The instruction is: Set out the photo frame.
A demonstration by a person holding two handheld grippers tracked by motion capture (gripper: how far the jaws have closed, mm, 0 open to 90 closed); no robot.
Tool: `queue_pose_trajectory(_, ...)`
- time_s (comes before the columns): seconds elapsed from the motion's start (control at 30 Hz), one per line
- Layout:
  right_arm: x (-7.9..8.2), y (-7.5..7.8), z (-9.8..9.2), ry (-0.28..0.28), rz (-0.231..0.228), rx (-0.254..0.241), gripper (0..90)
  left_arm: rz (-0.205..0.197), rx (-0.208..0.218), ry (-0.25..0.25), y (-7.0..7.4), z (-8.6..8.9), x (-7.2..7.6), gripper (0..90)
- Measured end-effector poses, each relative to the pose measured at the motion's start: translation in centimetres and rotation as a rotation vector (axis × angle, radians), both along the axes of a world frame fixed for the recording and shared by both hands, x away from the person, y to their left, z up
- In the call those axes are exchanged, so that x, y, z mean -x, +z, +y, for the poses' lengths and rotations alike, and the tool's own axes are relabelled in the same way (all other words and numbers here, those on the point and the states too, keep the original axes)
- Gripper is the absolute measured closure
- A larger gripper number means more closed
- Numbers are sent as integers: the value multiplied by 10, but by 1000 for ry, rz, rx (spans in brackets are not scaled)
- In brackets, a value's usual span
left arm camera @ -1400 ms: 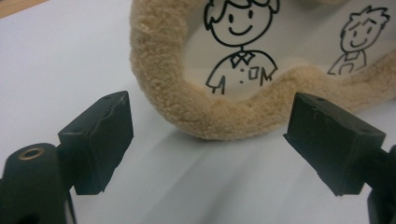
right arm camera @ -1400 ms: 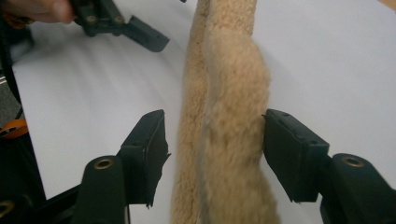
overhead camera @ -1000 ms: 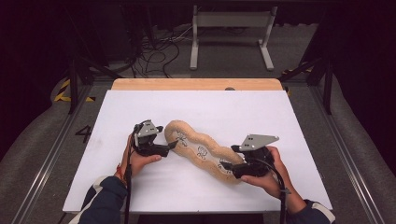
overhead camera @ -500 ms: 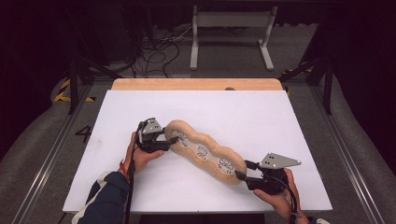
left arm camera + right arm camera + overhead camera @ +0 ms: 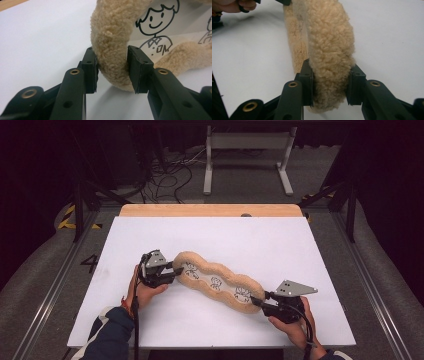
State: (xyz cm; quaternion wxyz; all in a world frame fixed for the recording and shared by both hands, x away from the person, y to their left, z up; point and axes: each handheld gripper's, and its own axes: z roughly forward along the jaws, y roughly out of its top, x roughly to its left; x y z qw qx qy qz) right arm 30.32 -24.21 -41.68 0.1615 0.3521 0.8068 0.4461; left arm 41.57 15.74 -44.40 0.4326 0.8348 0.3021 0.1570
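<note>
Now both ends are pinched: left gripper (image 5: 172, 271) jaws, which have just been closing, squeeze the fleece rim of the long plush cushion (image 5: 218, 281) w/ cartoon-kid prints, lying between the grippers on the white table (image 5: 280, 245). Right gripper (image 5: 260, 301) likewise, just closed on the far rim. Lift both evenly, keep tension so it won't sag or slip.

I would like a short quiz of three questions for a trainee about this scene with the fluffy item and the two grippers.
1. True or false: the long tan fleece cushion with cartoon drawings lies on the white table sheet.
2. Which part of the cushion does the left gripper clamp? A: its fleece rim. B: its drawn middle.
3. Fill in: the right gripper has its fingers closed on the cushion's ____ rim.

Key: 1 true; 2 A; 3 fleece.
</note>
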Motion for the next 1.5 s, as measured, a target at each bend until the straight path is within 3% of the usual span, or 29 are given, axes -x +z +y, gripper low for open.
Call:
queue_pose_trajectory(0.27, -13, -1, 1, -9, -31, 23, 648, 10, 3, 12, 0, 8, 11, 614)
queue_pose_trajectory(0.63, -30, -3, 1, -18, -62, 31, 650, 27, 26, 75, -1, 11, 30, 606)
queue_pose_trajectory(0.8, -31, -5, 0, -33, -64, 22, 600, 11, 12, 87, -1, 9, 35, 599)
queue_pose_trajectory(0.87, -29, -6, 0, -48, -62, 25, 534, -21, -18, 73, 0, 9, 34, 569)
queue_pose_trajectory(0.93, -27, -7, -3, -56, -75, 12, 531, -52, -42, 63, 1, 7, 33, 519)
queue_pose_trajectory(1.0, -23, -6, -7, -51, -80, 2, 539, -43, -22, 60, 2, 7, 32, 481)
queue_pose_trajectory(1.1, -16, -4, -11, -41, -96, 0, 606, -60, -5, 57, 5, 8, 31, 422)
queue_pose_trajectory(1.17, -13, -3, -12, -39, -104, 5, 624, -60, 32, 52, 7, 11, 29, 401)
queue_pose_trajectory(1.27, -12, -4, -12, -48, -105, -4, 633, -63, 58, 51, 8, 12, 28, 413)
queue_pose_trajectory(1.37, -12, -5, -13, -56, -90, -29, 602, -67, 49, 34, 9, 9, 26, 471)
queue_pose_trajectory(1.43, -12, -5, -14, -78, -98, -24, 509, -64, 46, 29, 8, 8, 26, 483)
queue_pose_trajectory(1.5, -12, -5, -17, -99, -77, -60, 460, -57, 48, 30, 8, 8, 24, 476)
